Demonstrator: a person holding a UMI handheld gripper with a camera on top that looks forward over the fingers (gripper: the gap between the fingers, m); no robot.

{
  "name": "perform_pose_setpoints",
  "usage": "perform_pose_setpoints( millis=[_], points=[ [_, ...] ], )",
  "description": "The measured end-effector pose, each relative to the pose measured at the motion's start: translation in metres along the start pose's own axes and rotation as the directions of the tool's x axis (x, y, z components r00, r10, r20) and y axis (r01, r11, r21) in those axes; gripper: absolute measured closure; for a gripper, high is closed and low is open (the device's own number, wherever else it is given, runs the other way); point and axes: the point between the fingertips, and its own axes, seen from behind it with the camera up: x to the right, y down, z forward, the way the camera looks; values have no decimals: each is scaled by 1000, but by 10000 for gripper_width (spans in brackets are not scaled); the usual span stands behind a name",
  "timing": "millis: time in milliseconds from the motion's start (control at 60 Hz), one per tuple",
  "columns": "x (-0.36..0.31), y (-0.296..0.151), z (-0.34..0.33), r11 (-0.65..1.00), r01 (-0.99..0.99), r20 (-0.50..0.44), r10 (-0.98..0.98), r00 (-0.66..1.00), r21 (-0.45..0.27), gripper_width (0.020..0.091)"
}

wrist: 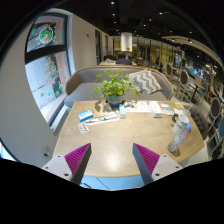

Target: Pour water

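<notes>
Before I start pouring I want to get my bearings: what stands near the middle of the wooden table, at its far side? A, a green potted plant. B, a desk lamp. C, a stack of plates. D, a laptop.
A: a leafy green potted plant stands toward the far side of the wooden table, well beyond the open, empty fingers of the hand-held gripper.

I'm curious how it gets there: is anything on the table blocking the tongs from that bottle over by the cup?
Nothing visible does. The tongs are open over bare table; the bottle stands ahead to their right, beside a cup. The potted plant and papers lie farther back, off that path.
</notes>
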Motion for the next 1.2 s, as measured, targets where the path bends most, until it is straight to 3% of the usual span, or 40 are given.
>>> perform_pose_setpoints(
  millis=[317,600,817,1200],
  points=[
    [41,15,-2,1000,-9,-37,10,999,12,246],
    [141,74,1,999,-39,-101,37,994,-26,249],
    [257,89,25,999,12,-182,-3,983,48,246],
    [368,80,129,991,-24,-119,40,992,133,260]
  ],
)
